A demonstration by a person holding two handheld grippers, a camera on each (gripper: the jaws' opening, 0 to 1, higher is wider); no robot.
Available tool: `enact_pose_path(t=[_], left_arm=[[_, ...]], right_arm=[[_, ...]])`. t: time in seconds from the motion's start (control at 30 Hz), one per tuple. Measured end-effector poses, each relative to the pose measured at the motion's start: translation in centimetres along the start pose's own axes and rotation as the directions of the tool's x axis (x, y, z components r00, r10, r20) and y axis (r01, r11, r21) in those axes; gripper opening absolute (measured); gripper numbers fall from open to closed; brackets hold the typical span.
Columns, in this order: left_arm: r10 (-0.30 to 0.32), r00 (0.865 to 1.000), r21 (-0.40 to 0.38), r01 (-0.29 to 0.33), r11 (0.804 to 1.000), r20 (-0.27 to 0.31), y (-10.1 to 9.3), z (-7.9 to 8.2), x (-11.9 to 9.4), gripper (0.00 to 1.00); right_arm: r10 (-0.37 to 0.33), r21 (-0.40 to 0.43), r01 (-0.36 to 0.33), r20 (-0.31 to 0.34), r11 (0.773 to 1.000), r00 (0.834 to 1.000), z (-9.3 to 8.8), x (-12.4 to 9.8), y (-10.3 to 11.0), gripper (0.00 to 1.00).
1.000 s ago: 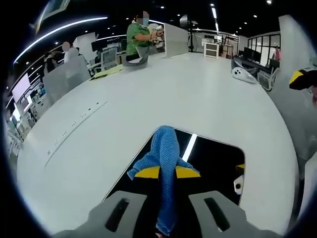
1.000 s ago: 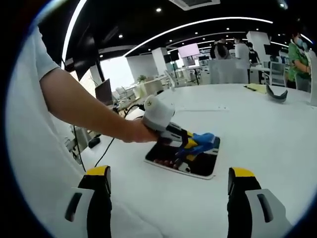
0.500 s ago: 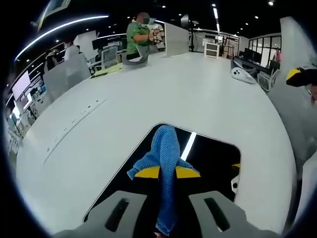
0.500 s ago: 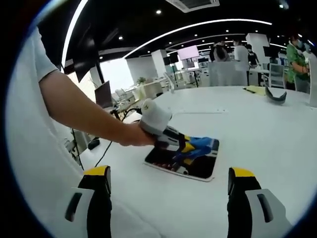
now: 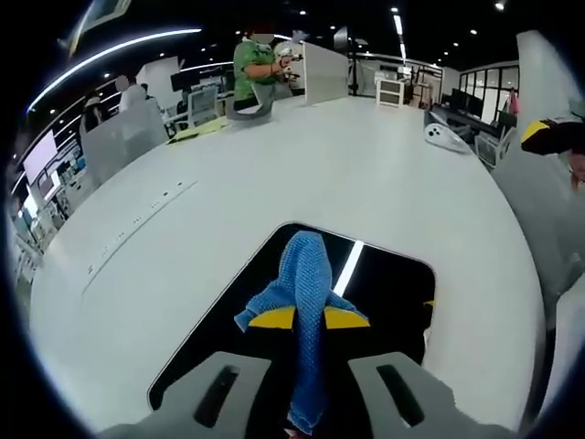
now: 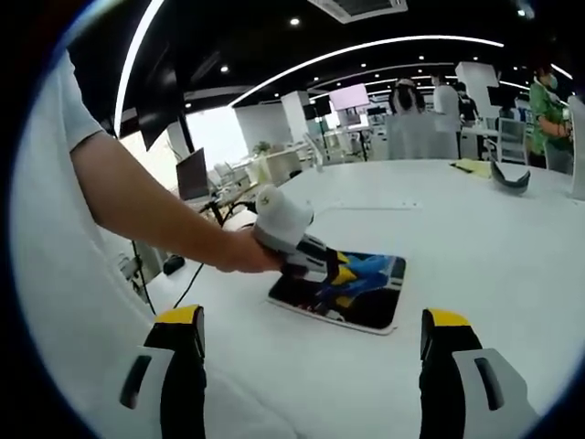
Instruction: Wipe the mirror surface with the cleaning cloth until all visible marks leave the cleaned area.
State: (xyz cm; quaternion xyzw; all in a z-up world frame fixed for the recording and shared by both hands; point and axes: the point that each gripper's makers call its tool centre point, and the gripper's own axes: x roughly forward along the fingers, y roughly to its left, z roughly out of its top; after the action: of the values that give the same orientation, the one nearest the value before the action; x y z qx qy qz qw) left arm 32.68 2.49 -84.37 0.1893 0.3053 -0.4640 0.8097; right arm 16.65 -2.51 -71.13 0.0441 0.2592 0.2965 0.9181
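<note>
In the left gripper view, the left gripper is clamped on the cleaning cloth, a blue knitted rag pinched between the yellow-tipped jaws, with its free end bunched and resting on the mirror. The cloth looks soft, light and limp, so it will likely fold and drag instead of pushing flat; holding it near the middle, as it is held now, leaves a loose pad forward of the jaws to do the rubbing. The mirror is a dark, glossy rectangular slab with rounded corners lying flat on the white table, reflecting a bright ceiling strip. It is probably stiff, smooth and breakable, and being unsecured it may slide under a hard sideways stroke, so light pressure seems wise. From the right gripper view, the right gripper hangs well apart from the mirror with its jaws spread wide and nothing between them; beyond it a person's hand grips the left gripper over the mirror's near half. The mirror's edges sit well inside the table's rim, with bare white tabletop on every side, giving free room for strokes. Farther off lie a white object near the table's far edge, partitions, and people at other desks.
</note>
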Motion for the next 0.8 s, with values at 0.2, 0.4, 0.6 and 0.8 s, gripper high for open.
enact_pose_path(t=[0.2, 0.4, 0.6, 0.8], left_arm=[[0.001, 1.0, -0.003, -0.001, 1.0, 0.002, -0.21, -0.17, -0.22, 0.07], [0.008, 1.0, -0.014, -0.008, 1.0, 0.005, -0.43, -0.31, -0.44, 0.07], [0.006, 1.0, -0.009, -0.006, 1.0, 0.005, -0.58, -0.49, -0.56, 0.07], [0.008, 1.0, -0.017, -0.008, 1.0, 0.01, -0.78, -0.64, -0.78, 0.07]], right_arm=[[-0.003, -0.002, 0.003, -0.001, 1.0, 1.0, 0.01, -0.1, 0.02, 0.98], [-0.004, -0.006, 0.004, -0.004, 1.0, 1.0, -0.07, -0.07, 0.06, 0.98], [-0.003, -0.008, 0.003, -0.005, 1.0, 1.0, -0.09, -0.09, 0.21, 0.98], [-0.003, -0.014, 0.003, -0.007, 1.0, 1.0, -0.15, -0.17, 0.34, 0.98]])
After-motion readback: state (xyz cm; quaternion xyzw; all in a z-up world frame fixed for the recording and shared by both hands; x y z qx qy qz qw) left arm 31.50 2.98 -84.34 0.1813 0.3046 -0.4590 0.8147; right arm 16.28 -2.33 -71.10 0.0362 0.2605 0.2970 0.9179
